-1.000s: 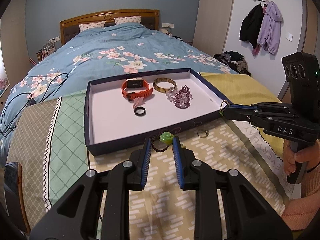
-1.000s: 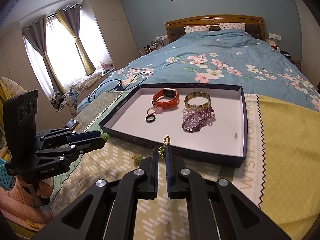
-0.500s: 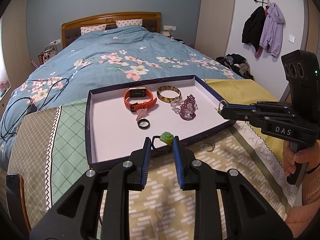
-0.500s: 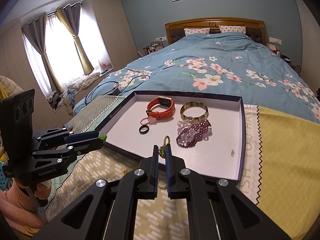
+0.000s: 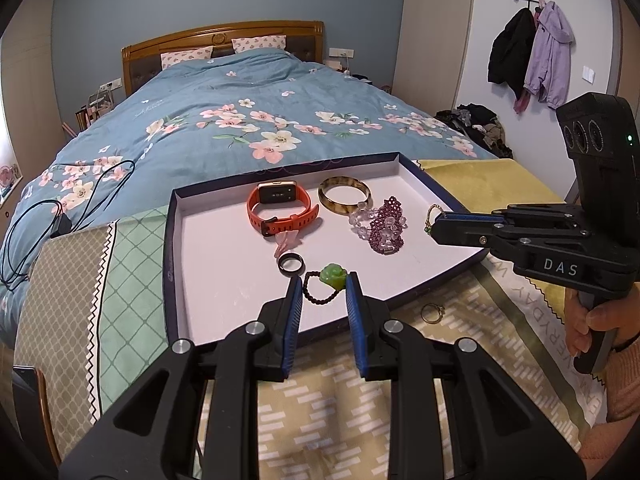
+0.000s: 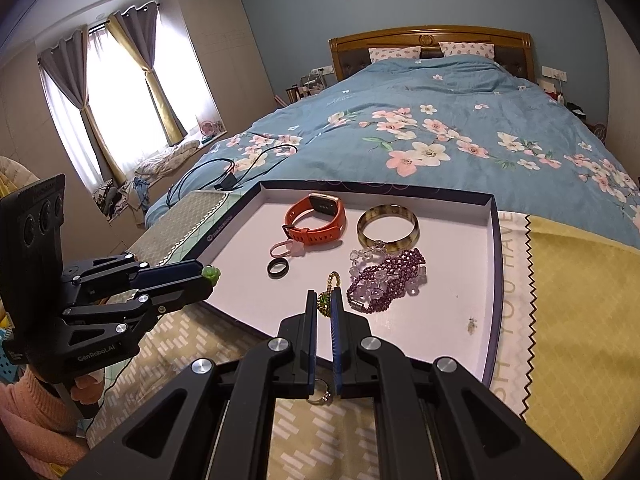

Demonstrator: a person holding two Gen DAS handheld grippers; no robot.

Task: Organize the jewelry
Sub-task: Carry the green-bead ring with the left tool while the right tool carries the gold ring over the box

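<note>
Left gripper (image 5: pixel 322 286) pinches dark beaded ring with green flower stone (image 5: pixel 325 285), hanging above shallow white-lined tray (image 5: pixel 224 240) near its front edge. Right gripper (image 6: pixel 324 300) pinches small gold-and-green beaded ring (image 6: pixel 326 298) over tray centre. Release point lies directly below each.

Right gripper (image 6: pixel 324 305) pinches a small gold-beaded ring with a green stone (image 6: pixel 329 293), jaws nearly together, held over the near part of the tray (image 6: pixel 494 240). On the tray floor: orange watch (image 6: pixel 318 220), amber bangle (image 6: pixel 388 227), purple and clear bead bracelets (image 6: pixel 386 280), black ring (image 6: pixel 277 268), pink hair tie (image 6: pixel 286 247). Left gripper (image 6: pixel 204 278) at left, over the tray's near-left edge, carries a green flower charm (image 6: pixel 211 273) at its tips. A gold ring (image 6: pixel 320 394) lies on the patterned cloth (image 6: pixel 224 348) beneath the right gripper's fingers.
</note>
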